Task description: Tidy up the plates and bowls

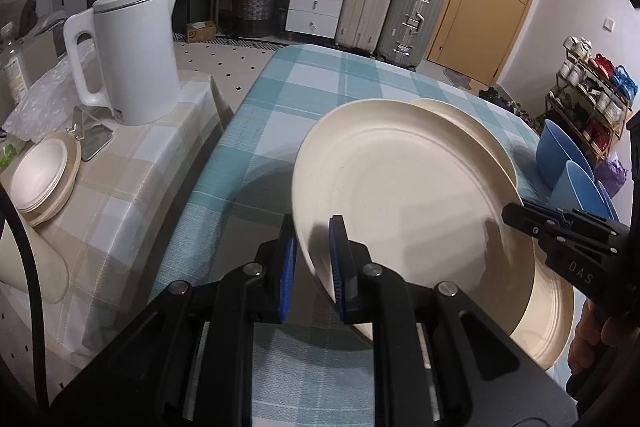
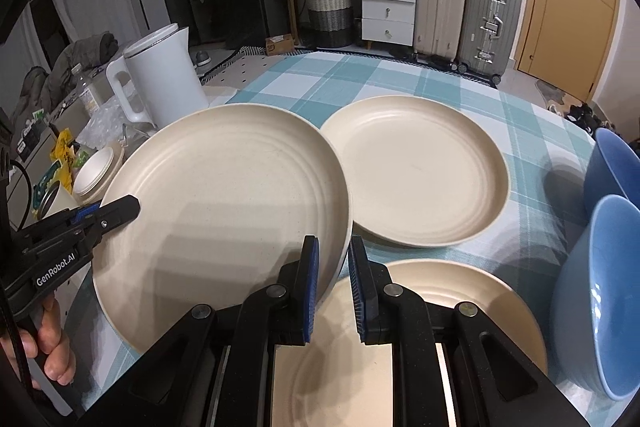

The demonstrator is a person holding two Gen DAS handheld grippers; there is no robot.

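Observation:
A large cream plate (image 1: pixel 404 203) (image 2: pixel 224 203) is held tilted above the blue checked table (image 1: pixel 280 99) (image 2: pixel 532 227). My left gripper (image 1: pixel 312 267) is shut on its left rim; it shows from the side in the right wrist view (image 2: pixel 116 211). My right gripper (image 2: pixel 334 279) is shut on its right rim; it shows in the left wrist view (image 1: pixel 520 217). A second cream plate (image 2: pixel 416 167) (image 1: pixel 468 119) lies flat behind. A third cream plate (image 2: pixel 448 307) (image 1: pixel 548 311) lies under my right gripper. Two blue bowls (image 2: pixel 592 291) (image 2: pixel 612 163) (image 1: pixel 560 147) stand at the right.
A white kettle (image 1: pixel 132 51) (image 2: pixel 160 71) and a stack of small cream bowls (image 1: pixel 40 179) (image 2: pixel 96 171) sit on the beige side table (image 1: pixel 132 187) at left. Suitcases (image 1: pixel 392 11), white drawers and a shoe rack (image 1: pixel 592 99) stand beyond the table.

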